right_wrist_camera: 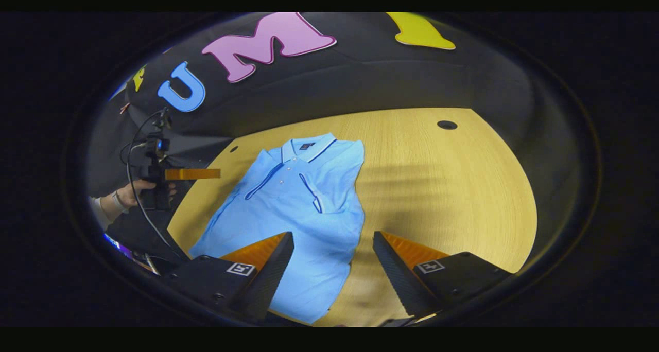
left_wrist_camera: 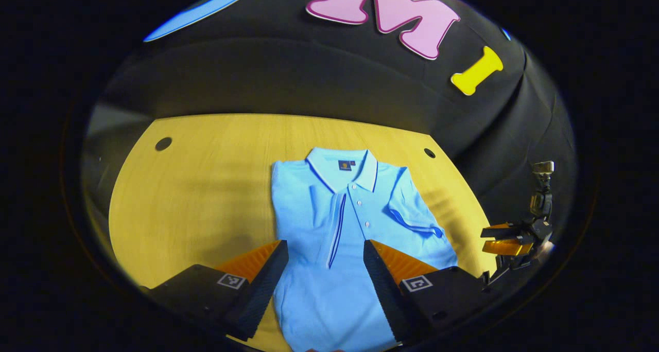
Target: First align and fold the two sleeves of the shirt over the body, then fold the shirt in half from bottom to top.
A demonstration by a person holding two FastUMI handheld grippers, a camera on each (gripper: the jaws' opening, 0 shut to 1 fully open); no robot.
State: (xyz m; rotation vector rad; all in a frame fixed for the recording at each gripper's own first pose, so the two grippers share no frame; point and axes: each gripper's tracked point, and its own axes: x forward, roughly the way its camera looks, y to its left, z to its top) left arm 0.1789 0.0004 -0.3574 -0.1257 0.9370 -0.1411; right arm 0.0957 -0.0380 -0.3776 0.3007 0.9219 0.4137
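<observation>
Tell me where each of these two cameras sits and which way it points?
Left gripper view: rides on the left tool, above the shirt's lower part, facing the collar and back wall; its open fingers show below, the right tool at the right edge.
Right gripper view: rides on the right tool, at the shirt's right side, facing the back wall; a hand holds the left tool at far left.
Shared: shirt, table, both sleeves folded in.

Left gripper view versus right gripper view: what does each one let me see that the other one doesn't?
The left gripper view alone catches the right gripper from outside, off the table's right edge. The right gripper view alone catches a hand holding the left gripper, with cables trailing from it. Both share the blue shirt lying collar-up on the wooden table with both sleeves folded over its body, and each camera's own open gripper hanging above it.
</observation>
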